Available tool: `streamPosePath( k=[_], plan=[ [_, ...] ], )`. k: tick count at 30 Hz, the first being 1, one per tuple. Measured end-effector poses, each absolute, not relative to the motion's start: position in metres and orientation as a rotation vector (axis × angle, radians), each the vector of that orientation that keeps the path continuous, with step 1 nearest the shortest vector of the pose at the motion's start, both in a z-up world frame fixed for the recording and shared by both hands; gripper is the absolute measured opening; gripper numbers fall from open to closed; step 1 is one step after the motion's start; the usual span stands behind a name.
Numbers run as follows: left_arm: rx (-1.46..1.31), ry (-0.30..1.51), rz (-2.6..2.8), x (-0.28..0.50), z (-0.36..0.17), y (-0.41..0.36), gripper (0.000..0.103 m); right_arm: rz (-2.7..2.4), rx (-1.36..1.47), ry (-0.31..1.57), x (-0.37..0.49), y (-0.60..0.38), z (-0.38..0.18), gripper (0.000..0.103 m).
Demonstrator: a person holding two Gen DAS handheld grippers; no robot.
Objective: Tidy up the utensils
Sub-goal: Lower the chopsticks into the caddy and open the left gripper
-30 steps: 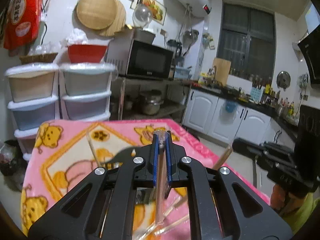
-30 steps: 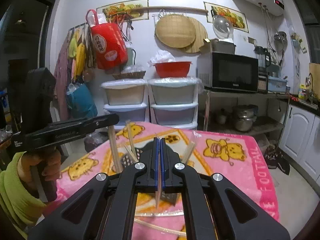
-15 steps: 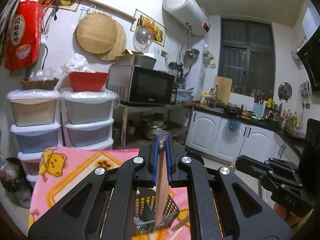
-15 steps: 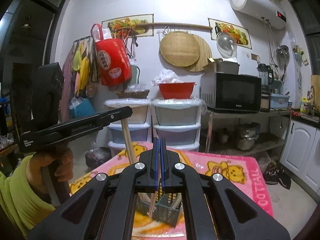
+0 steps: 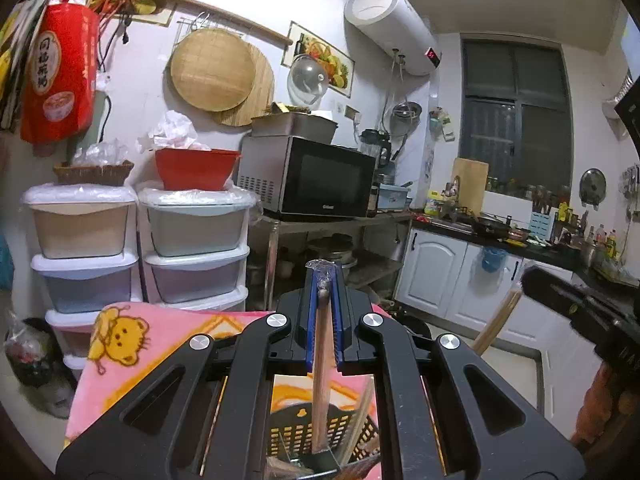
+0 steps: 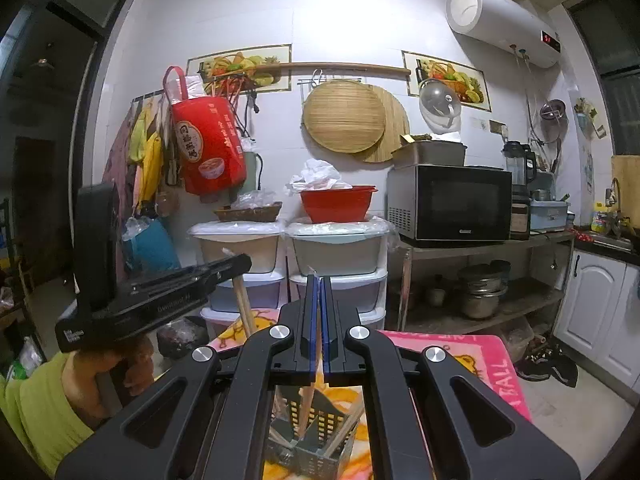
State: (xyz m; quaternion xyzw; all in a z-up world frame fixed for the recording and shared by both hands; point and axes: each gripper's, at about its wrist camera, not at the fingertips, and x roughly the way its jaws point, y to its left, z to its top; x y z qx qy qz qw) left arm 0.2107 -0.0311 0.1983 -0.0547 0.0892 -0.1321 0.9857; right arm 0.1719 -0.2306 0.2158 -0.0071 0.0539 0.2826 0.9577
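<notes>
Two thin, light, stiff chopsticks, one [image 5: 322, 364] pinched near its top in left jaws, one [image 6: 310, 396] in right, tips low over the basket [image 6: 312, 440] at frame bottom.

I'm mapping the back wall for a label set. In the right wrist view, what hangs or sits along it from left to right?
red bag → round bamboo tray → glass lid → white water heater
</notes>
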Motion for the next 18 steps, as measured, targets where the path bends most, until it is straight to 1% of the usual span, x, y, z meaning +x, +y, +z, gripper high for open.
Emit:
streamPosePath(
  k=[7,18],
  plan=[
    [-0.113,0.201,-0.251,0.226,0.181,-0.031,0.004,0.536,-0.038,0.135,0.190,-0.228,0.208,0.002],
    [-0.122,0.239,-0.261,0.238,0.156,-0.038,0.004,0.506,-0.055,0.205,0.211,-0.224,0.178,0.002]
  ],
)
